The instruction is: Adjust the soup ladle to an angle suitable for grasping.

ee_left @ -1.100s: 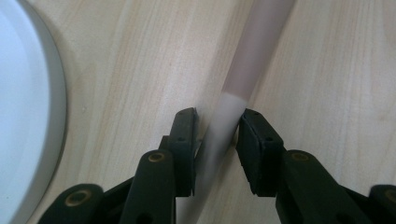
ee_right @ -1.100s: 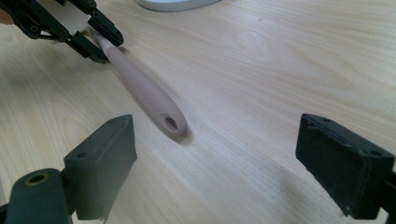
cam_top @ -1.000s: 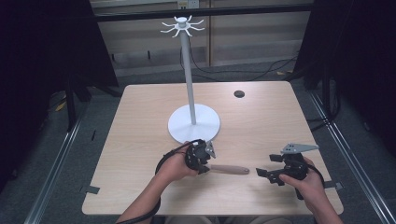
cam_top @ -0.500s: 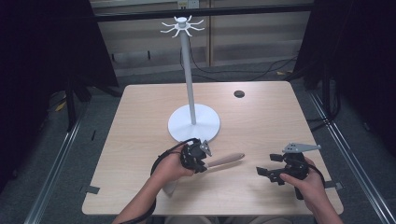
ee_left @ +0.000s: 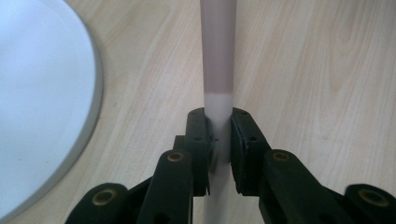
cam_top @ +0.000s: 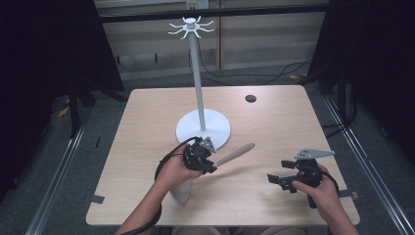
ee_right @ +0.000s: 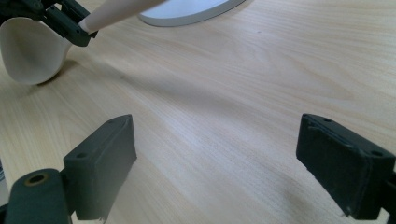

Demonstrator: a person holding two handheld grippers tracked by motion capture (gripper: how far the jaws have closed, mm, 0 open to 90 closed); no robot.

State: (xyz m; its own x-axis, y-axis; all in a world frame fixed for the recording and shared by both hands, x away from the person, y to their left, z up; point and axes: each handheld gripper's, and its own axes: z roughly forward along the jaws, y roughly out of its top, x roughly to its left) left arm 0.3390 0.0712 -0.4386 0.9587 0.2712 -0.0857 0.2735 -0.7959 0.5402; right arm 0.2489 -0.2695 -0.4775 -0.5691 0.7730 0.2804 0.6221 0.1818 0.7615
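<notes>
At the left of the high view, the left tongs (cam_top: 208, 159) are clamped on a cream silicone spatula with a long mauve-tipped handle (cam_top: 235, 153). Their jaws have just been closing, and in the left gripper view the pads pinch the pale neck of the handle (ee_left: 218, 112) from both sides, with the shaft running straight away from them. The spatula's broad cream blade (cam_top: 182, 192) hangs below the hand, low over the light wooden counter (cam_top: 274, 117), and the handle slants up and to the right. The tool looks light; the handle should be stiff, the blade soft and bendy, and the smooth surface could slip or swivel in a narrow pinch. The neck, where the tongs already sit, seems the safest hold, since the weight of the blade lies close to it.

Just beyond the left hand stands a white metal rack with a round base (cam_top: 203, 128) and a tall pole topped by a ring of hooks (cam_top: 191, 25); the base rim is near the tongs, so any swing towards it needs care. To the right the counter is bare, with a small dark round hole (cam_top: 250, 98) well away. The right tongs (cam_top: 280, 180) rest near the front right edge, jaws wide apart and gripping nothing, with the wood visible between them (ee_right: 219, 154).
</notes>
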